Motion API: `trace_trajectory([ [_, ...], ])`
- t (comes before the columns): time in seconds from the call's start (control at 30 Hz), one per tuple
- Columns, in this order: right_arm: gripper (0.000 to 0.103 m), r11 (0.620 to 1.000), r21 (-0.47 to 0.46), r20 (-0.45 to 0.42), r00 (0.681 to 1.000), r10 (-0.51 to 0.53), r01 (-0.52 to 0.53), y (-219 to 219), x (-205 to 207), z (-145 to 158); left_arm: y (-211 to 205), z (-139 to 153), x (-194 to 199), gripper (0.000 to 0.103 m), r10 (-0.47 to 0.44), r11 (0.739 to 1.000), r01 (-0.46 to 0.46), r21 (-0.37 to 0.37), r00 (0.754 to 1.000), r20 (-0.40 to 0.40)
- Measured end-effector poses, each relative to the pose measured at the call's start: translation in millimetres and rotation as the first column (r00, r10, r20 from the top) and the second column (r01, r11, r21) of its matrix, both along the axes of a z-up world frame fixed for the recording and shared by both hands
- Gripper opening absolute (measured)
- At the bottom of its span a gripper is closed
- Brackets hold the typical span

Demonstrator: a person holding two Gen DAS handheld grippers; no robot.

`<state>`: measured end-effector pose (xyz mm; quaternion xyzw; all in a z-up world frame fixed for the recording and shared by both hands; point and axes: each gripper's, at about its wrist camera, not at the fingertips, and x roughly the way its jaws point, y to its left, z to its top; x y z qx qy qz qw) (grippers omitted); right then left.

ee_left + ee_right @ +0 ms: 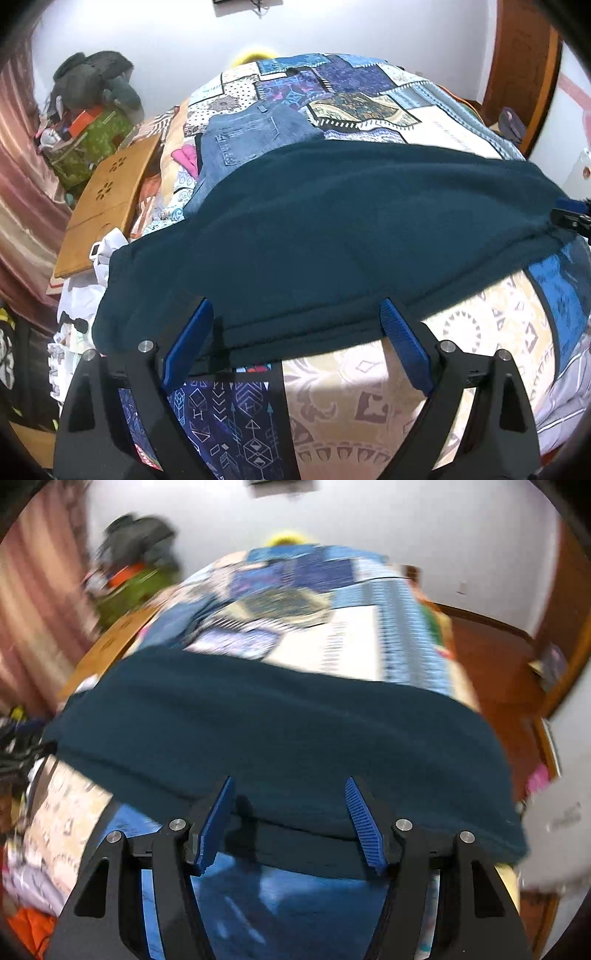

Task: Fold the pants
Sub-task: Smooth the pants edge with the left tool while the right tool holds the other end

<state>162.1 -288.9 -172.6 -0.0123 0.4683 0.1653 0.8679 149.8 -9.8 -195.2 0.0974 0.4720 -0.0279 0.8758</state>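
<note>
Lying doubled across the bed [369, 398], teal pants [332, 229] look part-folded — further folds remain; left hand-held gripper [295, 343] and right hand-held gripper [291, 819] both spread apart, empty.

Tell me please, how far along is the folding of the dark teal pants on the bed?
The dark teal fleece pants lie flat in a wide band across the patchwork quilt, so they look at least partly folded. Nothing is in hand: the left gripper and right gripper are open at the near edge. Any further fold is still to do.
</note>
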Motion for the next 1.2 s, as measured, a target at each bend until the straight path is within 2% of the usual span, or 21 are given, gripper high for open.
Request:
trace_trajectory([
  [0.1, 0.058, 0.996, -0.025, -0.023, 0.996, 0.083, -0.084, 23.1, 4.1, -7.2, -2.8, -3.6, -0.7, 0.098, -0.007, 1.0, 0.007, 0.03, 1.0, 0.008],
  [0.3, 0.058, 0.98, -0.073, -0.035, 0.983, 0.182, -0.185, 44.3, 5.4, -11.5, -5.9, -6.6, 9.6, 0.098, -0.007, 1.0, 0.007, 0.009, 1.0, -0.004],
  [0.43, 0.047, 0.962, -0.094, -0.035, 0.967, 0.253, -0.255, 56.8, 3.5, -14.1, -13.6, -7.9, 15.2, 0.096, -0.032, 0.999, 0.032, -0.007, 0.999, -0.008],
  [0.5, 0.041, 0.958, -0.093, -0.034, 0.963, 0.269, -0.271, 60.9, 4.7, -14.4, -18.0, -7.2, 16.4, 0.086, -0.051, 0.998, 0.051, -0.026, 0.999, -0.005],
  [0.57, 0.034, 0.958, -0.073, -0.034, 0.961, 0.275, -0.277, 64.0, 6.0, -15.5, -22.4, -5.2, 16.4, 0.065, -0.068, 0.997, 0.067, -0.046, 0.998, -0.004],
  [0.6, 0.032, 0.959, -0.057, -0.034, 0.961, 0.275, -0.277, 65.0, 7.2, -16.3, -24.7, -4.1, 15.6, 0.061, -0.076, 0.996, 0.076, -0.052, 0.997, -0.002],
  [0.67, 0.021, 0.962, -0.019, -0.04, 0.962, 0.271, -0.272, 65.0, 7.9, -15.2, -30.4, -1.6, 13.9, 0.039, -0.09, 0.994, 0.09, -0.056, 0.996, 0.006],
  [0.73, 0.014, 0.966, 0.018, -0.044, 0.965, 0.257, -0.257, 63.1, 8.9, -12.9, -32.8, 1.2, 13.2, 0.029, -0.098, 0.991, 0.098, -0.086, 0.995, 0.005],
  [0.87, 0.009, 0.964, 0.057, -0.018, 0.965, 0.263, -0.262, 62.4, 3.3, -1.3, -30.0, 6.7, 13.3, 0.016, -0.09, 0.991, 0.09, -0.094, 0.996, 0.01],
  [0.93, 0.008, 0.958, 0.062, -0.001, 0.96, 0.281, -0.281, 64.0, -3.8, 8.6, -25.7, 11.6, 12.1, 0.014, -0.083, 0.99, 0.084, -0.11, 0.996, 0.014],
  [1.07, 0.009, 0.958, 0.083, -0.016, 0.961, 0.278, -0.275, 62.3, -10.8, 7.8, -15.6, 18.2, 8.3, 0.013, -0.075, 0.981, 0.075, -0.178, 0.997, 0.01],
  [1.13, 0.01, 0.96, 0.077, -0.049, 0.961, 0.272, -0.267, 64.6, -11.9, -2.3, -17.3, 12.5, 5.0, 0.013, -0.079, 0.982, 0.076, -0.173, 0.997, -0.006],
  [1.2, 0.014, 0.962, 0.054, -0.043, 0.962, 0.269, -0.267, 68.5, -15.1, -4.6, -20.3, 6.6, 1.9, 0.013, -0.08, 0.985, 0.077, -0.151, 0.997, -0.015],
])
